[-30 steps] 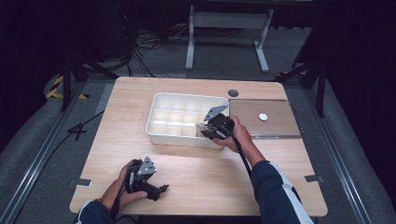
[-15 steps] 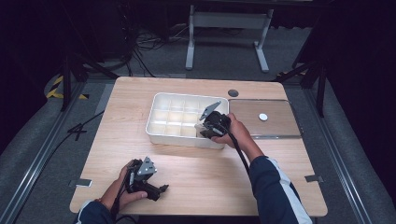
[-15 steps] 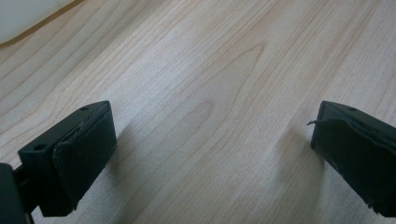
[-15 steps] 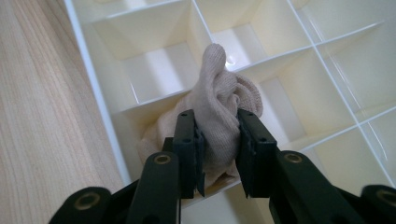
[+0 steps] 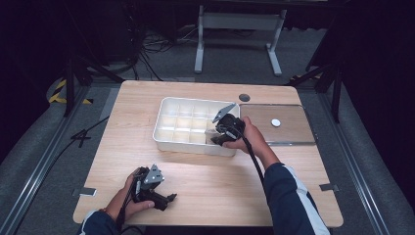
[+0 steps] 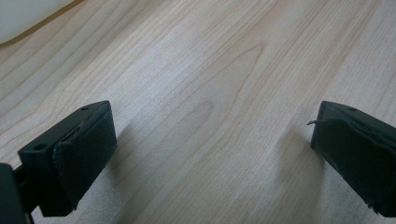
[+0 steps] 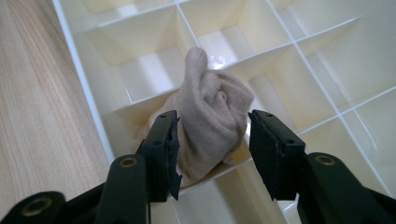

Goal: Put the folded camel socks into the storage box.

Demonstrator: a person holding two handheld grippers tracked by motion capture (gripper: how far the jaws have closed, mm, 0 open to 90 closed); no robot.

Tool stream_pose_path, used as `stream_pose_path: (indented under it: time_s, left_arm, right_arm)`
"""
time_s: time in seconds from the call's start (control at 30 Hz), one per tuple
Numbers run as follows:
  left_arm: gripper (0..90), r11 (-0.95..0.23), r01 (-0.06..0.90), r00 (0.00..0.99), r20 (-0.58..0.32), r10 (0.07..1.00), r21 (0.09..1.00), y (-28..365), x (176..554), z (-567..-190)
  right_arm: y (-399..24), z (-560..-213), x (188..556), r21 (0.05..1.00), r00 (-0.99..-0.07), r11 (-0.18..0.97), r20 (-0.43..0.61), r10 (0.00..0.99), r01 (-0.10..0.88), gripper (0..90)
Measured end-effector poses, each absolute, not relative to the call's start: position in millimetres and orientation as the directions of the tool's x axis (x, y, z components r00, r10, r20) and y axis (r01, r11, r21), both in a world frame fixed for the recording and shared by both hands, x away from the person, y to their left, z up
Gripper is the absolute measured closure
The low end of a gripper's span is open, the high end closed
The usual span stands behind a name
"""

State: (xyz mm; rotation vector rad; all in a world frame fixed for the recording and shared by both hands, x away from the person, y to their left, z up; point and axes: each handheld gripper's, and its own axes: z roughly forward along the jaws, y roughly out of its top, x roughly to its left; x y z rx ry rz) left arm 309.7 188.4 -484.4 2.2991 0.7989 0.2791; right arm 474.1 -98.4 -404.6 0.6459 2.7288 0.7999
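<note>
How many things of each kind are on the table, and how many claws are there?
White divided tray: 1
Beige rolled cloth in the tray: 1
Clear flat lid beside the tray: 1
Small white disc on the lid: 1
Claws, left claw and right claw: 2
Total: 6

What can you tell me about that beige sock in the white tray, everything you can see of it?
The sock is a beige, fine-knit piece bunched into a loose roll, one rounded end poking up. It sits in a compartment of the white divided tray along the outer wall, slumping over a divider. The right gripper has a jaw on each side; the left one touches it, the right shows a slight gap.
</note>
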Motion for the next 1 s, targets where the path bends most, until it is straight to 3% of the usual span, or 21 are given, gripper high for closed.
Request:
stream_pose_path:
  time_s: [0.4, 0.53, 0.67, 1.0]
  left_arm:
    - [0.4, -0.583, 0.470, 0.788, -0.018, 0.615, 0.663, 188.3, 309.7, -484.3]
    - [0.4, -0.582, 0.470, 0.788, -0.019, 0.615, 0.663, 188.3, 309.7, -484.3]
    - [0.4, -0.582, 0.470, 0.788, -0.018, 0.615, 0.664, 188.3, 309.7, -484.4]
    - [0.4, -0.582, 0.469, 0.788, -0.018, 0.615, 0.664, 188.3, 309.7, -484.4]
  right_arm:
    - [-102.6, -387.8, 473.1, 0.721, -0.835, 0.589, -0.026, 0.549, 0.365, 65.2]
    - [-94.7, -394.3, 472.1, 0.682, -0.848, 0.632, -0.033, 0.528, 0.367, 66.3]
    - [-91.2, -402.9, 473.9, 0.649, -0.843, 0.662, -0.060, 0.535, 0.374, 76.1]
    - [-86.7, -411.7, 473.7, 0.588, -0.859, 0.724, -0.094, 0.504, 0.361, 83.3]
